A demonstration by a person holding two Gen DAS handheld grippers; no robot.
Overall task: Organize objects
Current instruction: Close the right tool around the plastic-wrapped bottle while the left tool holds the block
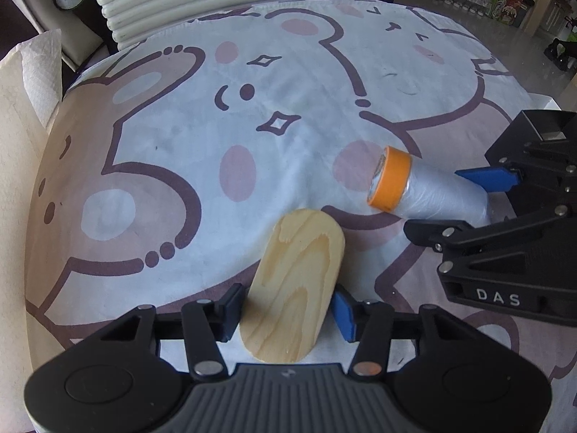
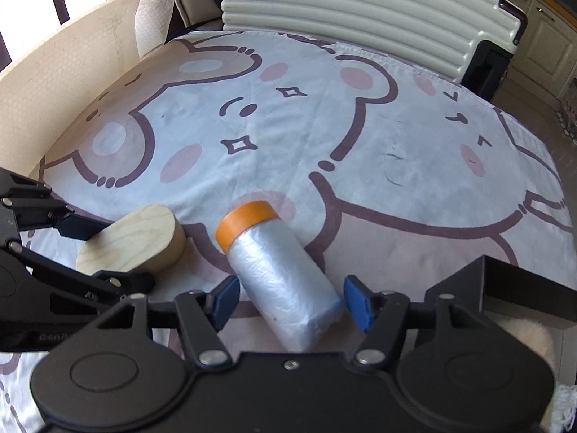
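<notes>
A round-looking bench is covered by a pale blue cloth [image 1: 288, 115] printed with large cartoon bears in dark brown outline, with pink cheeks and small sparkle shapes. A few dark hairs lie on the cloth towards its right side. Along the left edge stands a cream cardboard wall [image 2: 65, 83] with a white paper towel [image 2: 153, 11] tucked at its far end. Behind the bench is a ribbed off-white suitcase [image 2: 353, 11], and beyond it cream cabinets and a shiny floor with shelves of goods in the distance.

Near the front of the cloth lies an oval wooden block [image 1: 292, 285], light pine with visible grain. The left gripper [image 1: 288, 312] is clenched on it, its blue pads pressing both long sides.

Just to the right lies a roll of clear plastic film [image 2: 285, 281] with an orange tape band [image 2: 245, 223] at its far end, on its side. The right gripper [image 2: 288, 303] straddles the roll; one pad touches it, the other stands slightly off, so I cannot tell whether it is gripped.
</notes>
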